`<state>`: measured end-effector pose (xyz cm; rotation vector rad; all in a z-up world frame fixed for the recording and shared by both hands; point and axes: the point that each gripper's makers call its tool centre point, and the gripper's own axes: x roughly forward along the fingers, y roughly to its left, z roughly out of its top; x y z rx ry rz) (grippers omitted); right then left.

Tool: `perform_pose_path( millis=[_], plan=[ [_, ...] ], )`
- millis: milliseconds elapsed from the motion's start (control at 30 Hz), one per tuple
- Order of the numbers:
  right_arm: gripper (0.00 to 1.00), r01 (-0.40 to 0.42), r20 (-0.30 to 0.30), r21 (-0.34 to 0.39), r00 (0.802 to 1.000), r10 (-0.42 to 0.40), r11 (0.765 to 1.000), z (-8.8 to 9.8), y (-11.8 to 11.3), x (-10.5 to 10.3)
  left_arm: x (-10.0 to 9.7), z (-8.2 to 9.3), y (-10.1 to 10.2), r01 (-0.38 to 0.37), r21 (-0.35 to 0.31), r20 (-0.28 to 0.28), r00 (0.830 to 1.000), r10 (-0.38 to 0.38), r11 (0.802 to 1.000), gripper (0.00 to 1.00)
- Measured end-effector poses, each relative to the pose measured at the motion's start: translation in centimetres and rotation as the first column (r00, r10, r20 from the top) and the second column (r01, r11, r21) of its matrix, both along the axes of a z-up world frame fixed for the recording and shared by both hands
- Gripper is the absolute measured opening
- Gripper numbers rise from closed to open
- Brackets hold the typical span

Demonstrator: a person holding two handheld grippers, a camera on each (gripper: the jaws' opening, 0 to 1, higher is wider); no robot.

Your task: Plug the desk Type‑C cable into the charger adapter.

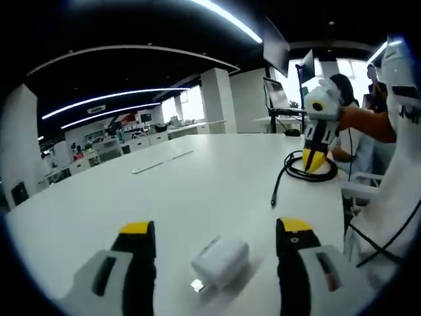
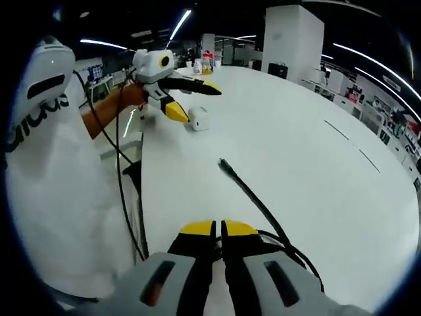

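Left gripper [image 1: 217, 245] hangs released around the white charger [image 1: 220, 261] at bottom centre, while the right gripper [image 2: 218, 230], jaws clenched with nothing visibly pinched, should grab the black cable [image 2: 253, 194] near its tip.

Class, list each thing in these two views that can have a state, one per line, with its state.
Charger adapter: unplugged, lying on the table between the open jaws.
Type-C cable: not plugged in, free end loose on the table, rest coiled.
Left gripper: open, holding nothing.
Right gripper: shut, over the cable coil; grip unclear.
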<state>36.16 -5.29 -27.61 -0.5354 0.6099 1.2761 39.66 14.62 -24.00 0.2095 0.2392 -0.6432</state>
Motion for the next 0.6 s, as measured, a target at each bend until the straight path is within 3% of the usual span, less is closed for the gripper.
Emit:
perform_pose_path(
  millis=[300,600],
  plan=[
    [0.04,-0.065,0.034,-0.011,0.997,0.066,0.998,-0.2,1.7,1.4,-0.2,-0.1,0.1,0.118,0.053,-0.020,0.993,-0.117,0.992,0.57],
    [0.04,-0.087,0.039,-0.017,0.995,0.088,0.996,-0.4,2.5,2.1,-1.0,-1.2,-0.4,0.292,0.147,-0.107,0.955,-0.278,0.945,0.44]
  ],
)
